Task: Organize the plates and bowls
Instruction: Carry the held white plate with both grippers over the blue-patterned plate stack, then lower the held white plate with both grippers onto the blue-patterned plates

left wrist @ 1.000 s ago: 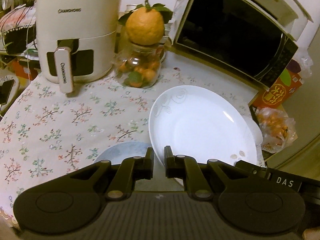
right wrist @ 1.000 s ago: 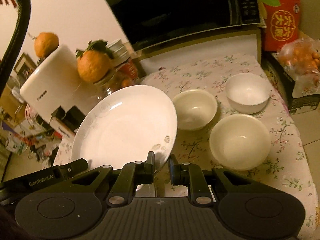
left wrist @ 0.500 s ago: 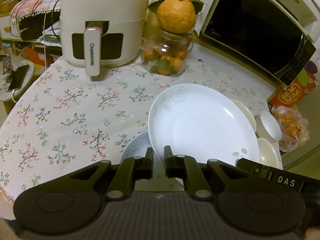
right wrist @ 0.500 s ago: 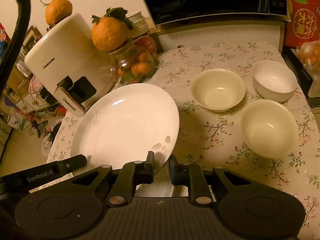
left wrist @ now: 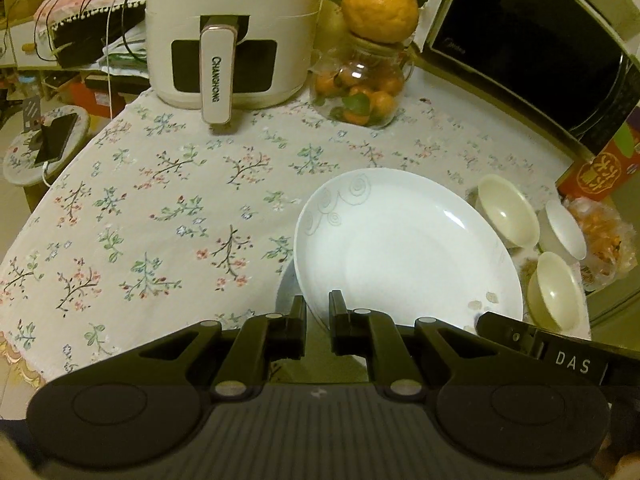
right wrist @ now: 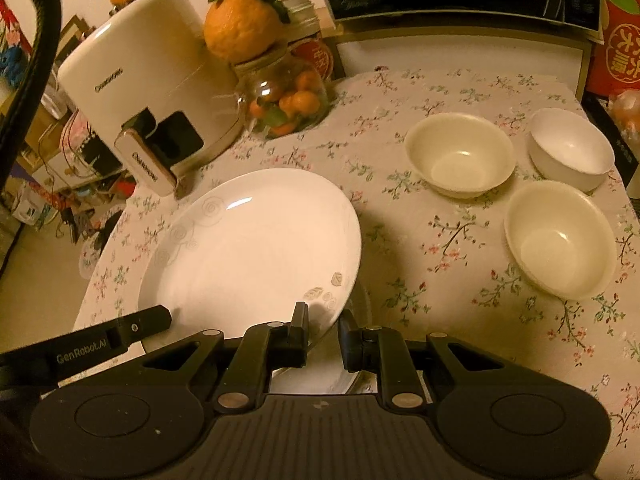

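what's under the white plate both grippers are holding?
Under the white plate a second plate's pale rim shows at its left edge, on the floral tablecloth. The right wrist view shows stacked rims below. How many are stacked is hidden.

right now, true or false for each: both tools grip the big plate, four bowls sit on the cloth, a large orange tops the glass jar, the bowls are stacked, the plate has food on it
1. Both tools grip the white plate: true; left tool and right tool each pinch its near rim.
2. Four bowls: false, three bowls.
3. A large orange tops the glass jar: true.
4. Bowls stacked: false, they sit apart on the cloth.
5. Food on the plate: false, it is bare.
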The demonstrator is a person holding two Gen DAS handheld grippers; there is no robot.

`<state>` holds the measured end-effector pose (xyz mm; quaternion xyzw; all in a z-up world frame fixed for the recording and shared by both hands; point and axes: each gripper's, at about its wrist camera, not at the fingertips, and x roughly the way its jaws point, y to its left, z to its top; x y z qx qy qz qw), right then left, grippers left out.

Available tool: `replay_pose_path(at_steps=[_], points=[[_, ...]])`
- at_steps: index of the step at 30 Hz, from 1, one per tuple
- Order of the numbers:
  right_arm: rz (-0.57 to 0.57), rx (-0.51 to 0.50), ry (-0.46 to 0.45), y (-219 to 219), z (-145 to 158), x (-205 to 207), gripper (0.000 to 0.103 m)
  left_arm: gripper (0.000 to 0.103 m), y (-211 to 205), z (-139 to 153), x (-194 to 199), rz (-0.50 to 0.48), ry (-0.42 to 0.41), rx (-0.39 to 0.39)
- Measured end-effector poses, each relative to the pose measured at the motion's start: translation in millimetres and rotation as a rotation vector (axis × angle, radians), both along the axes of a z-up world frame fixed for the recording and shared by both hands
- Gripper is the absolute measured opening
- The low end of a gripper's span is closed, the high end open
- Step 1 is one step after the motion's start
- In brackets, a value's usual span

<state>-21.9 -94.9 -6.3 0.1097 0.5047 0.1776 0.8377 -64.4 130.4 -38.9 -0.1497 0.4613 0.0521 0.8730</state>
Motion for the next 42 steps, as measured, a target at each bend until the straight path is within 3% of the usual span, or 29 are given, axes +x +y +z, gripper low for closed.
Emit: replay_pose_path(at_steps=[22,42], points=[[0.011,-0.058,0.071,10,-18,-8,0.016,0.009,-7,-15,-7,-0.002,0.075,0.032],[0.012,-0.077,0.087,13,-20,-12,0.017,0.010,-15,-18,-10,-0.017,0.082,0.083]])
